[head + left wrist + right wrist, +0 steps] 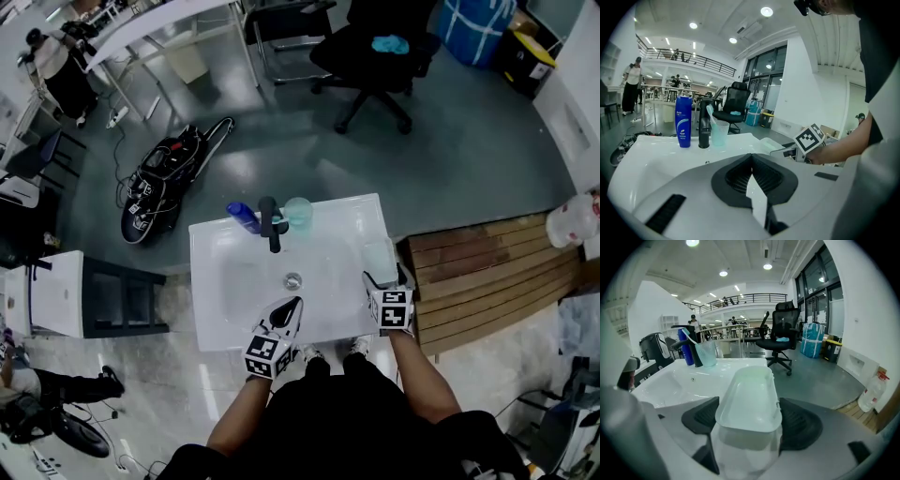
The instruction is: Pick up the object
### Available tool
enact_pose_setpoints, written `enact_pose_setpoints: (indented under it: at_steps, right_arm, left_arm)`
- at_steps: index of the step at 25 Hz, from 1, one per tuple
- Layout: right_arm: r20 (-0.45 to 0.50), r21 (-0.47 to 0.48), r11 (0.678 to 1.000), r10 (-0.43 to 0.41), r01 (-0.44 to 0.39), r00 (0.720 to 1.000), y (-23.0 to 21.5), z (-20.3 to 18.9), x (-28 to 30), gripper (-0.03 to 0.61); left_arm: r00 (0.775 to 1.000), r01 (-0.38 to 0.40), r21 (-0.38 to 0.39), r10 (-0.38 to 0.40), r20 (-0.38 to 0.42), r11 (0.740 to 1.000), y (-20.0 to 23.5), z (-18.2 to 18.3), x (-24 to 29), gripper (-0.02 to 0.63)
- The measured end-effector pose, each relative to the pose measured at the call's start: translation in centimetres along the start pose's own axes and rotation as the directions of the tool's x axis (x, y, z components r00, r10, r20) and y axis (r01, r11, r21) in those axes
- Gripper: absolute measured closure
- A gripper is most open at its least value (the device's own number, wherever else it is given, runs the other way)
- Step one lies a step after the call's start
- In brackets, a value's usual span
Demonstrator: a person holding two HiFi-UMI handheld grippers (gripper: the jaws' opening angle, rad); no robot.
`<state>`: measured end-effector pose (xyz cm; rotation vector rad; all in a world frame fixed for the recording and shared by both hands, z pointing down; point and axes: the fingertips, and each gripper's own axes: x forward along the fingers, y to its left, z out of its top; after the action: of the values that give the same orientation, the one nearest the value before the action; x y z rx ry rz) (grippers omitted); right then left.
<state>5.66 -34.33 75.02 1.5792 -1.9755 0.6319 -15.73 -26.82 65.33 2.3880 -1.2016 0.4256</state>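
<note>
A pale green, lidded soap box [380, 261] rests on the right rim of the white sink [234, 272]. My right gripper [384, 277] reaches over it from the front. In the right gripper view the soap box [750, 394] fills the gap, with my right gripper [749, 401] shut on its two long sides; the box still sits on the rim. My left gripper [292, 305] hovers over the basin's front, near the drain [292, 280]. Its jaws [751, 159] are shut with nothing between them. From the left gripper view the soap box [770, 144] lies at the right.
At the sink's back stand a blue bottle [243, 217], a black faucet [271, 225] and a clear cup [298, 214] with a toothbrush. A wooden platform [487, 277] lies to the right, a black office chair [375, 52] behind, and a black bag [164, 187] on the floor at left.
</note>
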Motion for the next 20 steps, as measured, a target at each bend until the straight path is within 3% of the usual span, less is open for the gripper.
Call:
enact_pose_setpoints:
  at_steps: [12,20]
  right_arm:
    - [0.155,-0.044,0.998,0.041,-0.035,0.987,0.7,7.2,-5.7,0.164]
    - [0.213,-0.067,0.996,0.073,-0.059,0.974,0.7,9.4,-7.8,0.166]
  left_arm:
    - [0.999,0.016,0.021,-0.017,0.029,1.000,-1.7,1.4,0.4,0.600]
    - [0.997,0.020,0.035,-0.022,0.080,0.999,-2.5,3.0,0.5,0.600]
